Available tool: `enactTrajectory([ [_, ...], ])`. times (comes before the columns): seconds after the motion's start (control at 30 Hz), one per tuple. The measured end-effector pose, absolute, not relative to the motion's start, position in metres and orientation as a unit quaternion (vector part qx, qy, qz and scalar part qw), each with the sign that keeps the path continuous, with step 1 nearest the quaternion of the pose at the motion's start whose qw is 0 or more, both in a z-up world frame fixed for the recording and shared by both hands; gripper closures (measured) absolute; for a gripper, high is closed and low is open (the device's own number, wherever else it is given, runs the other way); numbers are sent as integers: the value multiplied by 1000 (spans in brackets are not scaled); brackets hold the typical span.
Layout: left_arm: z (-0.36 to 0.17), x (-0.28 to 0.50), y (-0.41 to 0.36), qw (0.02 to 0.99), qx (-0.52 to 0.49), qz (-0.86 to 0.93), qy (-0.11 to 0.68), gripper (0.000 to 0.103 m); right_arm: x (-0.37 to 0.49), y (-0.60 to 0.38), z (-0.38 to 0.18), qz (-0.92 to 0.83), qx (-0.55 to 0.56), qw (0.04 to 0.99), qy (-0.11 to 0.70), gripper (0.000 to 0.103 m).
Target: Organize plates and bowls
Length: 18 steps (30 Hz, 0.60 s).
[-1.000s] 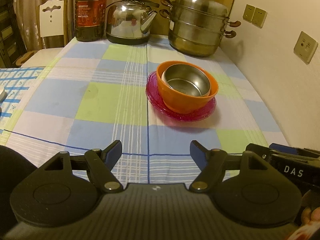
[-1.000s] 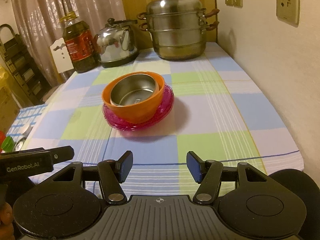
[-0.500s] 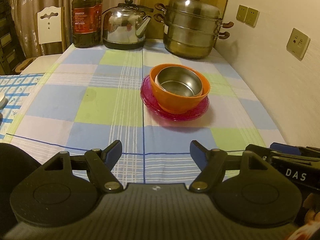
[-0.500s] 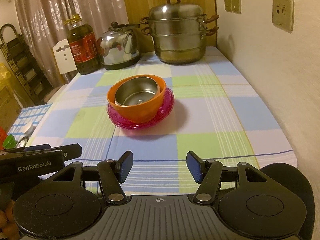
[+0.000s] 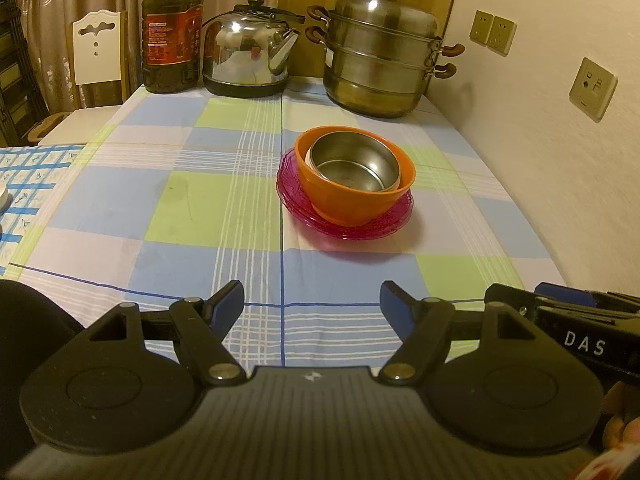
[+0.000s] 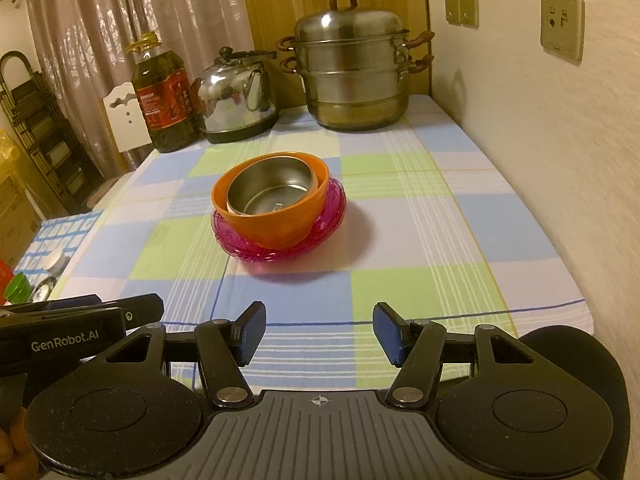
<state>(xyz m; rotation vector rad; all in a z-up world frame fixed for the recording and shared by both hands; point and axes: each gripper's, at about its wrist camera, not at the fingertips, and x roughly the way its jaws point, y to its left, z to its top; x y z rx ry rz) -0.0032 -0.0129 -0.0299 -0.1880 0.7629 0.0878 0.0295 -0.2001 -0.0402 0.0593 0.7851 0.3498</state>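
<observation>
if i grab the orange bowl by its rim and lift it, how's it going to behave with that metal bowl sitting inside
The orange bowl looks like stiff plastic, probably light. The steel bowl sits loose and slightly off-centre inside it, so it would likely slide or rattle if tilted. The orange bowl rests on stacked pink plates with glossy surfaces; pushed rather than lifted, it may skate across them.

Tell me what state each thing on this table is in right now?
Metal bowl: nested in the orange bowl, empty.
Orange bowl: upright on the pink plates.
Pink plates: stacked on the tablecloth.
Steamer pot: lid on.
Kettle: lid on.
Oil bottle: capped, upright.
Left tongs: open, empty.
Right tongs: open, empty.
</observation>
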Motion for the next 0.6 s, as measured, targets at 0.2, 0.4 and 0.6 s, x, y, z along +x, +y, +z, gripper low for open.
enactTrajectory([
  [0.2, -30, -3, -13, 923, -92, 43, 371, 30, 28, -200, -41, 169, 29, 909, 381, 43],
  [0.4, -30, -4, -13, 923, -92, 43, 371, 30, 28, -200, -41, 169, 29, 909, 381, 43],
  [0.6, -32, -5, -13, 923, -93, 42, 372, 30, 28, -201, -43, 169, 31, 908, 381, 43],
])
